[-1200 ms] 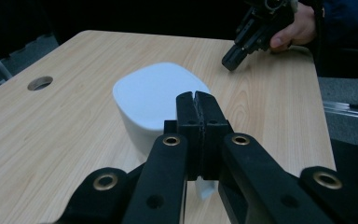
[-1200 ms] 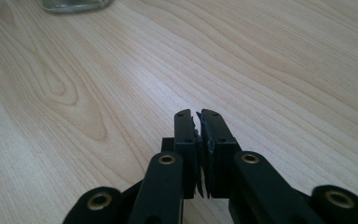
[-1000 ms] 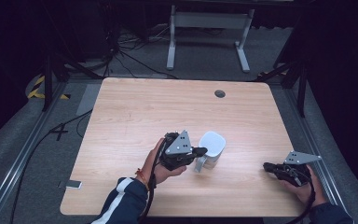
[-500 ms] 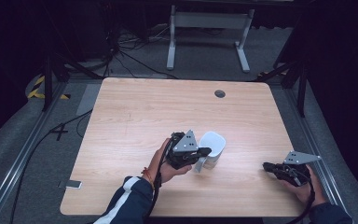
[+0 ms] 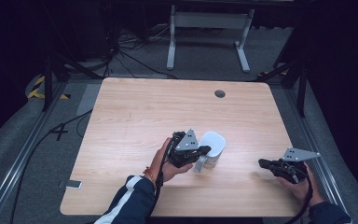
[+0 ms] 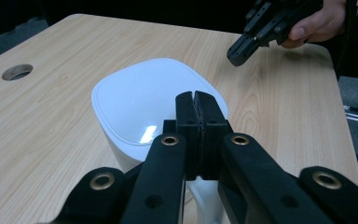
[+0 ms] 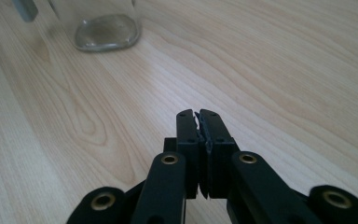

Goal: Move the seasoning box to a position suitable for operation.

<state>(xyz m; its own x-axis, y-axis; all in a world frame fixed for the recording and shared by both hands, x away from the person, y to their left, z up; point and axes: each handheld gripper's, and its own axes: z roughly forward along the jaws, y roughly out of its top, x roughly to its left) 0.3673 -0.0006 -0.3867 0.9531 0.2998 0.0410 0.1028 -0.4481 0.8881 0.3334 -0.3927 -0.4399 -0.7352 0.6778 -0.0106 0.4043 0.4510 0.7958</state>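
A white lidded container (image 5: 213, 144) stands on the wooden table (image 5: 140, 116), right of the middle, with its pale handle (image 5: 199, 164) turned toward the front. My left gripper (image 5: 207, 150) is shut and empty, its tips over the near edge of the lid (image 6: 140, 98), with the handle (image 6: 200, 200) showing just below the jaws. In the left gripper view the jaws (image 6: 196, 100) are pressed together. My right gripper (image 5: 262, 163) is shut near the table's right front edge, pointing left toward the container. Its tips (image 7: 199, 116) hover over bare wood, the container's base (image 7: 105, 28) far ahead.
A round cable hole (image 5: 220, 94) lies at the table's far edge. A small flat device (image 5: 70, 184) lies on the floor by the front left corner. Cables run along the floor on the left, and a metal stand (image 5: 209, 28) is behind the table.
My left hand and gripper have edged slightly right, toward the container. The right gripper has stayed where it was.
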